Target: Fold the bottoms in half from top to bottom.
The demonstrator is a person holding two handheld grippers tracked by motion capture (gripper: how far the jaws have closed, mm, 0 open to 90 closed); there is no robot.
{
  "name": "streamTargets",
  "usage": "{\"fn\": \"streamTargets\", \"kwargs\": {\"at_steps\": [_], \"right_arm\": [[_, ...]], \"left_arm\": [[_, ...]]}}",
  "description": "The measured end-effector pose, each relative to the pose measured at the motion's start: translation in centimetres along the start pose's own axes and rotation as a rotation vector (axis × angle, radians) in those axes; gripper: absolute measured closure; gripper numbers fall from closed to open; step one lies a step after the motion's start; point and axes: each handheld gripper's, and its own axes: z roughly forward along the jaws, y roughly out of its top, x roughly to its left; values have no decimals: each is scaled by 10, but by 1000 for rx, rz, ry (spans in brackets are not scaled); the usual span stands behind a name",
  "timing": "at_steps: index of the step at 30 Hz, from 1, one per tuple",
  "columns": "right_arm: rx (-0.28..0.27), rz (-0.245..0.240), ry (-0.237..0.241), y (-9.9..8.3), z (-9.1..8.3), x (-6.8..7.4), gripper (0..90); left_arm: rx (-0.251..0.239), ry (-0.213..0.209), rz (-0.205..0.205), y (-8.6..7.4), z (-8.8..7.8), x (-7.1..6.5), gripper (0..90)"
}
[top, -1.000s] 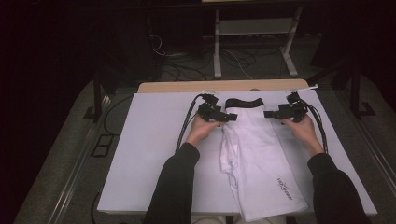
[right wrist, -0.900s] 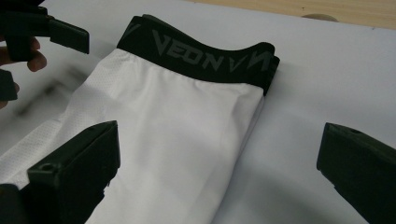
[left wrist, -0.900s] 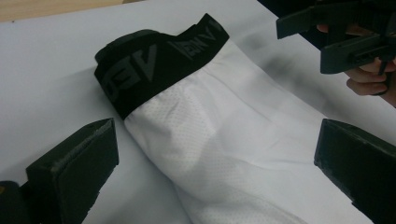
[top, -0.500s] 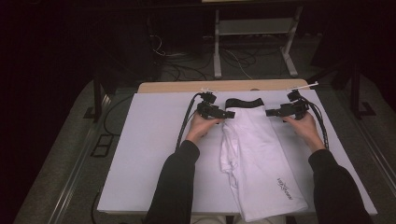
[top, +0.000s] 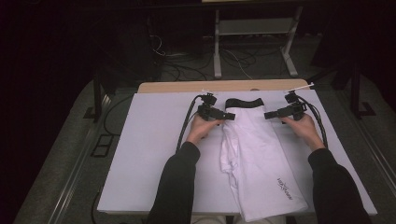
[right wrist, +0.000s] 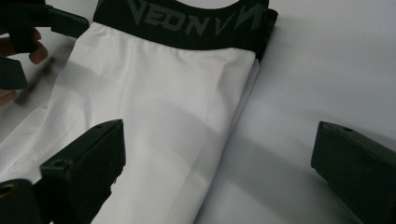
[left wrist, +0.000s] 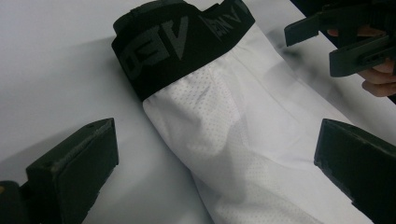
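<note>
White leggings [top: 254,158] lying folded lengthwise in the middle of the frame, black waistband [top: 243,102] toward the upper centre. Left gripper [top: 229,115] and right gripper [top: 270,115] both spread wide, holding nothing, at either side of the waistband. Risk probably of pinching one layer only, or of dragging thin fabric and undoing the fold on the white table cover [top: 149,140].
</note>
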Motion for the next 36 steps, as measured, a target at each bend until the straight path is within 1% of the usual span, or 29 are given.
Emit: {"fn": "streamTargets", "kwargs": {"at_steps": [5,7,9,14,20,22,23,25,27,29,31,33,34,36], "right_arm": [[17,8,22,0,0,2,86],[23,10,20,-1,0,2,105],[28,19,33,-1,0,3,135],[51,39,45,-3,1,3,153],[61,54,78,-6,2,2,228],[76,60,86,-7,3,1,257],[75,63,86,-8,3,2,266],[72,68,109,-8,3,1,292],[73,71,120,-8,3,1,314],[76,71,126,-8,3,1,345],[80,75,130,-7,4,2,363],[88,81,135,-7,6,2,394],[93,85,131,-8,7,2,412],[87,104,144,-8,9,2,446]], "left_arm": [[20,-5,-1,-1,2,-2,0],[25,-12,-2,-1,2,-3,0],[32,-14,-1,-2,3,-3,0],[41,-27,-13,-4,5,-5,0],[57,-27,-10,-4,4,-8,0],[59,-34,-4,-4,4,-8,35],[59,-31,-2,-4,3,-8,43],[59,-37,-7,-6,3,-8,60],[55,-34,-10,-7,3,-8,94],[48,-40,-24,-9,2,-6,138],[43,-41,-34,-10,2,-5,156],[38,-47,-43,-11,1,-3,210],[34,-51,-47,-11,1,-3,222],[36,-53,-53,-12,2,-2,299]]}}
